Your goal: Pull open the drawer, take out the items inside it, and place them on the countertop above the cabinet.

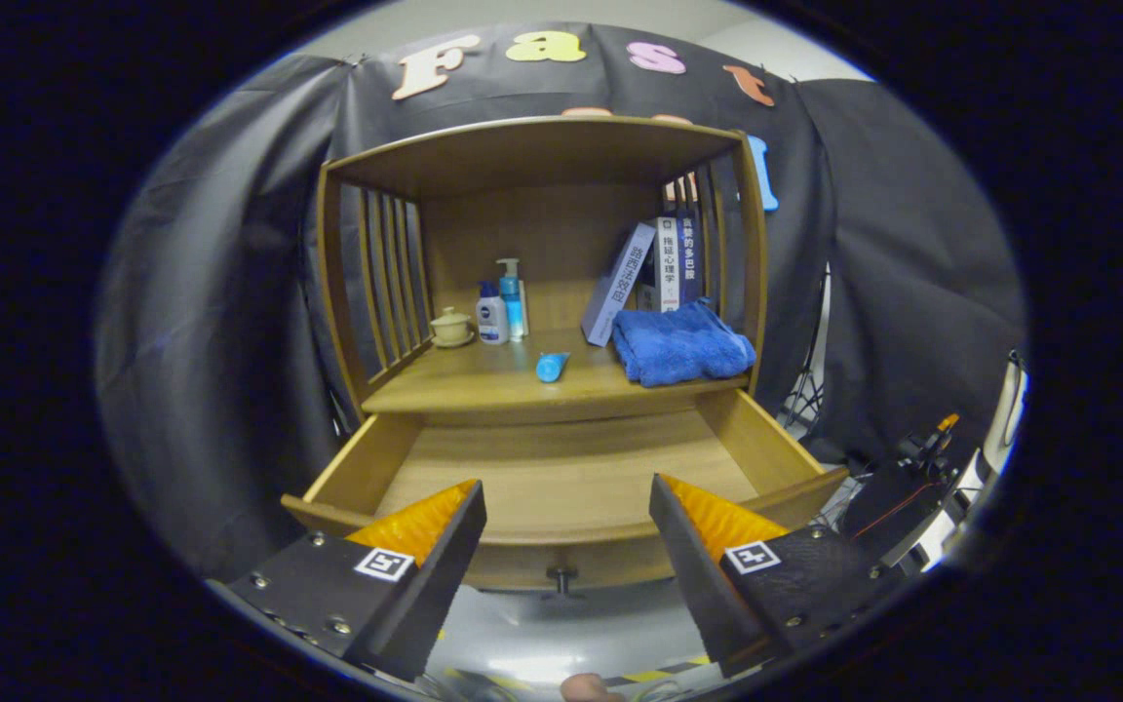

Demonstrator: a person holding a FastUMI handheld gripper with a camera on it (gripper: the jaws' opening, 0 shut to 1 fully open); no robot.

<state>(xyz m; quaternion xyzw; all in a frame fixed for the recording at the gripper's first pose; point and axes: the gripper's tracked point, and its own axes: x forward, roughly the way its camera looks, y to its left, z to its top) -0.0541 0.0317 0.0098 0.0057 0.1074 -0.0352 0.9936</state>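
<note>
So my gripper (566, 517) is spread wide with nothing in it, hanging just in front of the drawer (561, 468), which is pulled all the way out. The drawer's knob (561, 579) sits right in the gap between my two fingers, a bit lower than the tips, not touched by either one. From what I can see of the drawer floor it's bare wood.

Up on the worktop (484, 385) above the drawer, starting from the left: a little cream lidded cup (450, 327) on a saucer next to the slatted side wall, then a white bottle with a blue cap (491, 314), and just beside it a taller blue pump bottle (512, 297). A bit forward of those, near the middle, a blue tube (552, 367) is lying on its side. Further right there's a folded blue towel (680, 343) close to the front edge, and behind it a few books (654, 273), one leaning over to the right against the others, which stand upright.
</note>
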